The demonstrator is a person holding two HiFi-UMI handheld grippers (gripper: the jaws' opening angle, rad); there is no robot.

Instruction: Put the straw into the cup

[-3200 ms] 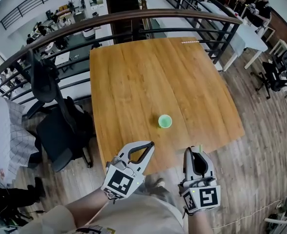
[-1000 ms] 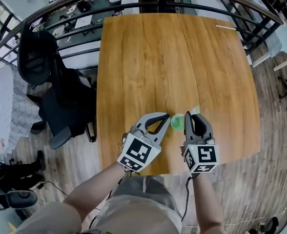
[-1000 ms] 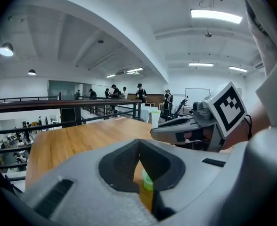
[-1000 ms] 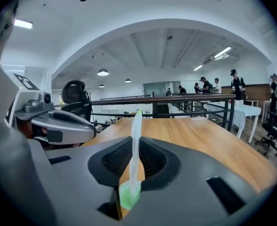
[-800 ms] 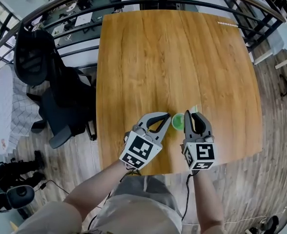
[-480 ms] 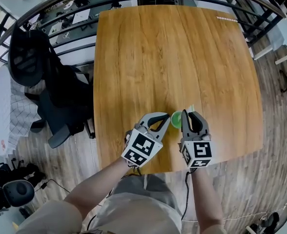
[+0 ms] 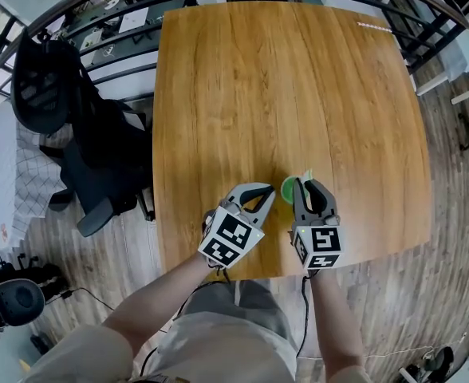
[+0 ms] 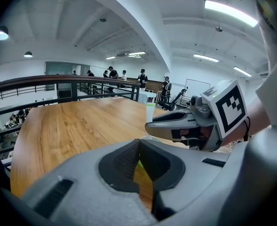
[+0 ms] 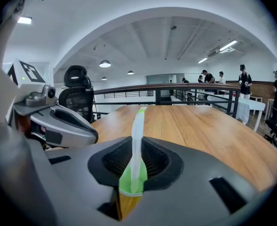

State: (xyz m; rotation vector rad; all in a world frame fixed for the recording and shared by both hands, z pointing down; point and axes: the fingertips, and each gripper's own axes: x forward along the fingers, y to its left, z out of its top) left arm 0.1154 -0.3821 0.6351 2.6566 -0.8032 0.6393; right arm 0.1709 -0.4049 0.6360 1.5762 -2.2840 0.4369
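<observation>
Right gripper (image 7: 303, 185), fingers clenching the straw (image 9: 137, 140), is hovering just right of the cup (image 7: 288, 188); the tip needs centring over the rim. Left gripper (image 7: 266, 193) is closed, empty.

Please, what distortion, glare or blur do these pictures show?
Head view: fisheye bows the table edges, no blur. Left gripper view: ceiling light glares, near fingers look soft. Right gripper view: dark corners, straw well lit.

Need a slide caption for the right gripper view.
Right gripper shut on a pale, green-tipped straw over the wooden table, left gripper alongside.
</observation>
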